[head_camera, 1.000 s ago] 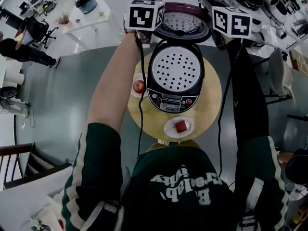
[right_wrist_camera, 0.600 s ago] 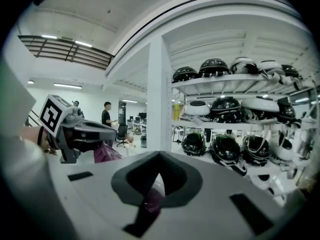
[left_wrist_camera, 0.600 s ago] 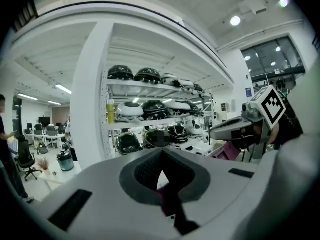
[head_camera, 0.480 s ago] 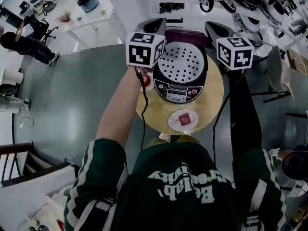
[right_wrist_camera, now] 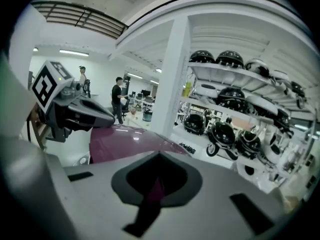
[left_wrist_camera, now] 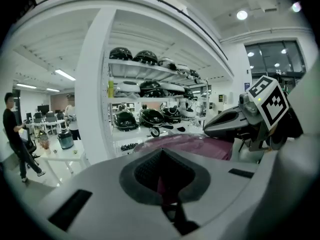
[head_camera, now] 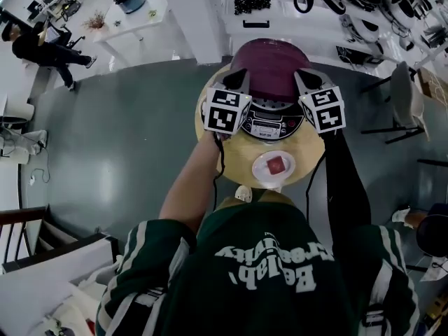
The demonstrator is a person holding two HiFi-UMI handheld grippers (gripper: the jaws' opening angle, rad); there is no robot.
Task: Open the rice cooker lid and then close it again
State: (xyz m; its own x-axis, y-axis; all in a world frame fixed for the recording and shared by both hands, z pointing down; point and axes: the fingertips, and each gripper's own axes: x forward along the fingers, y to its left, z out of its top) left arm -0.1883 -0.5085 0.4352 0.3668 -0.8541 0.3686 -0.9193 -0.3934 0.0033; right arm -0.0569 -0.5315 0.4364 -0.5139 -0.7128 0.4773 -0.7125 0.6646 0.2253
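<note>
The rice cooker (head_camera: 269,127) stands on a round wooden table (head_camera: 234,161). Its maroon lid (head_camera: 269,67) is down over the pot, with the control panel showing in front. My left gripper (head_camera: 239,80) lies on the lid's left side and my right gripper (head_camera: 303,80) on its right side, both shut with nothing held. In the left gripper view the shut jaws (left_wrist_camera: 162,186) fill the bottom, with the lid (left_wrist_camera: 192,145) just beyond. The right gripper view shows the same: shut jaws (right_wrist_camera: 155,191) over the lid (right_wrist_camera: 125,138). I cannot tell whether the lid is latched.
A white plate with a red piece (head_camera: 273,166) sits on the table in front of the cooker. Shelves of dark helmets (left_wrist_camera: 142,116) stand behind the table. A white table (head_camera: 129,12) and a person (head_camera: 38,47) are at the far left.
The lid was standing open with the perforated inner plate showing. It has come down over the pot, and both grippers have moved down and toward me with it.
</note>
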